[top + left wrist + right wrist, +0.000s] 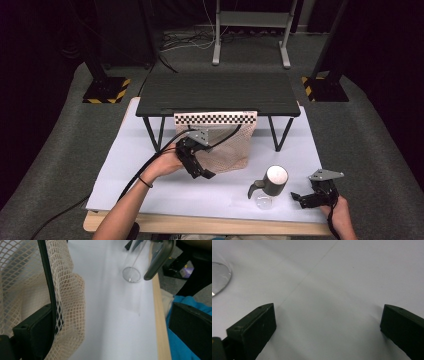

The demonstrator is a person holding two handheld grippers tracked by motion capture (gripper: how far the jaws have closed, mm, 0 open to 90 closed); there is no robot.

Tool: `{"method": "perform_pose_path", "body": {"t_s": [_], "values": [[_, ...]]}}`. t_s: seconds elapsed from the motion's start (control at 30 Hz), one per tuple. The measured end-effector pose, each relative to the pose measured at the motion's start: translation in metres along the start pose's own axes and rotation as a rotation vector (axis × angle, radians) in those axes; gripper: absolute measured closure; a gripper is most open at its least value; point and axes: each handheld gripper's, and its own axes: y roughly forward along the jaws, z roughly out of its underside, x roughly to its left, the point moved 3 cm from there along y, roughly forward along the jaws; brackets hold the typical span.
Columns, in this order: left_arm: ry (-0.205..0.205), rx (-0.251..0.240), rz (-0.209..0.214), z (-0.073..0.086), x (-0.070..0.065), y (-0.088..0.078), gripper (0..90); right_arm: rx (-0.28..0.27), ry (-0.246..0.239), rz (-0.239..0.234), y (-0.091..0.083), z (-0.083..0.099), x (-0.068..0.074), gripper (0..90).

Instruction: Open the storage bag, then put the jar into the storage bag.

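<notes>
The right gripper [306, 199], nearest the camera at the table's front edge, rests low over the white table sheet [150, 190] with its black jaws spread wide and nothing between them. Just to its left stands a clear glass pitcher with a grey lid and grey handle [269, 186]; the left gripper view shows its round transparent base [131, 274] standing on the sheet, near the wooden table edge. Farther back, the left gripper [199, 172] reaches toward the lower left edge of a beige mesh bag with a black zipper [227, 145]. In the left gripper view one jaw lies against the netting and zipper strip [50, 287] — the other stands well apart, so the jaws are spread, not clamped on the fabric. The bag hangs in front of a small black raised shelf on thin legs [220, 94], below a checkered strip [215, 118].
</notes>
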Motion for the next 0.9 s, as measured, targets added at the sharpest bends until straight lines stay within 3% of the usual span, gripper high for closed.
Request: {"method": "perform_pose_path", "body": {"t_s": [0.23,0.37,0.47,0.9], "values": [[0.004,-0.007,0.014,-0.0005,-0.0038,-0.0032,0.0,0.003,-0.001,-0.006,0.0003,-0.0004,-0.0008,0.0],[0.016,-0.005,-0.007,-0.0021,-0.0079,-0.0018,0.0,0.003,-0.002,-0.006,0.0003,-0.0004,-0.0009,0.0],[0.017,-0.009,0.001,-0.0034,-0.0097,-0.0028,0.0,0.003,-0.002,-0.006,0.0003,-0.0003,-0.0007,0.0],[0.024,-0.023,0.001,-0.0034,-0.0101,-0.0029,0.0,0.002,-0.002,-0.005,0.0003,-0.0003,-0.0006,0.0]]}}
